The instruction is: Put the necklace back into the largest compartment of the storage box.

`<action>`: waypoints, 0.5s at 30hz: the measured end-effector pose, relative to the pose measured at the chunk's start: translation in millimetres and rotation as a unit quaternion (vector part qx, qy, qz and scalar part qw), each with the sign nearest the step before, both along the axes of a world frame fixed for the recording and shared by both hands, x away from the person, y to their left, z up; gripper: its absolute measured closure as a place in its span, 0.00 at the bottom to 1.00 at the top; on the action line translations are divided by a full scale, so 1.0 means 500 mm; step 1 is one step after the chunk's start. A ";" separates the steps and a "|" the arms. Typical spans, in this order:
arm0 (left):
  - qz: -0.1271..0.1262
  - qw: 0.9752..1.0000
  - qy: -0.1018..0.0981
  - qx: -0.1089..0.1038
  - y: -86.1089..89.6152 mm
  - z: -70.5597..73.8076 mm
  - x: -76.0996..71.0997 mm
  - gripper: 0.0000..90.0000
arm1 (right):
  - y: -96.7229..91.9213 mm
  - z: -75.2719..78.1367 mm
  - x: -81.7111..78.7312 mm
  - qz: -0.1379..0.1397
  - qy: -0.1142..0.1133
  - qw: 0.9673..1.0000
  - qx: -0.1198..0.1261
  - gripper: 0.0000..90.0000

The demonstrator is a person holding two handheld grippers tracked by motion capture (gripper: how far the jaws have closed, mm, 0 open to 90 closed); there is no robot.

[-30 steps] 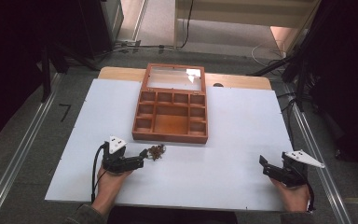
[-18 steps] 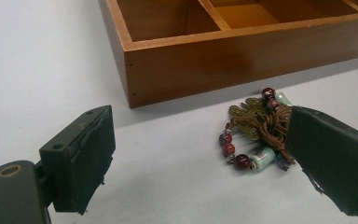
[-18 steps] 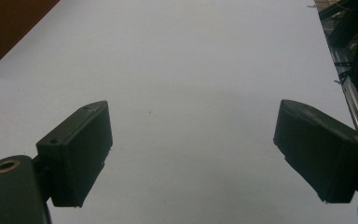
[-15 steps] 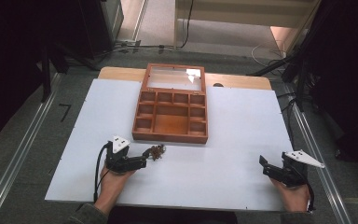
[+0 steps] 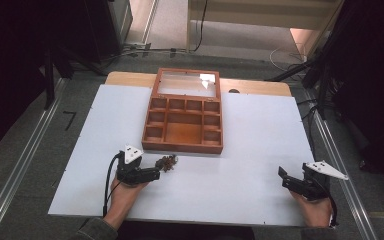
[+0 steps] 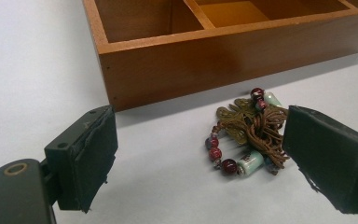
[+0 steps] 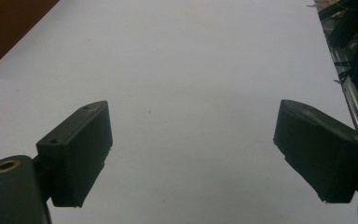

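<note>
White tabletop (image 5: 260,150) over grey carpet (image 5: 35,145); both claws, left (image 6: 200,154) and right (image 7: 191,149), spread wide, bracelet (image 6: 244,135) ungripped.

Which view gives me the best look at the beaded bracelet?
The left gripper view: the beaded bracelet lies close up, with beads and brown cord distinct, beside the wooden box. In the high view it's a small dark clump by the left claw.

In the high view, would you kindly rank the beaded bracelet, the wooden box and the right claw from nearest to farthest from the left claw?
1. Beaded bracelet, just off its tips.
2. Wooden box, behind the bracelet.
3. Right claw, far across the table.
</note>
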State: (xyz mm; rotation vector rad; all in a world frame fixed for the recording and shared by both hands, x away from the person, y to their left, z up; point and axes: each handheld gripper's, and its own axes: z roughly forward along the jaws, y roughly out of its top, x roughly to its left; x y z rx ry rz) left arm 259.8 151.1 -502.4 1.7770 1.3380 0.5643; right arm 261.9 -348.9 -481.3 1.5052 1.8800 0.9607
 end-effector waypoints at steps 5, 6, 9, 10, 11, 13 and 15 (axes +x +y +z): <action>-0.004 1.000 0.000 0.000 -0.005 -0.002 0.003 0.13 | 0.000 0.000 0.000 0.001 0.000 1.000 -0.001 0.11; -0.006 1.000 0.000 0.000 -0.007 -0.002 0.003 0.14 | 0.000 0.000 0.000 0.001 0.000 1.000 -0.001 0.11; -0.009 1.000 0.000 0.002 -0.011 -0.003 0.005 0.15 | 0.000 0.000 0.000 0.000 0.000 1.000 0.000 0.11; -0.010 1.000 0.000 0.002 -0.012 -0.003 0.006 0.15 | 0.000 0.000 0.000 0.000 0.000 1.000 0.000 0.11; -0.011 1.000 0.000 0.003 -0.014 -0.003 0.006 0.15 | 0.000 0.000 0.000 -0.001 0.001 1.000 0.000 0.11; -0.012 1.000 -0.002 0.004 -0.016 -0.004 0.007 0.16 | 0.000 0.000 0.000 -0.002 0.001 1.000 0.000 0.11; -0.014 1.000 0.001 0.006 -0.017 -0.004 0.009 0.17 | -0.001 0.000 -0.001 -0.001 0.001 1.000 0.000 0.11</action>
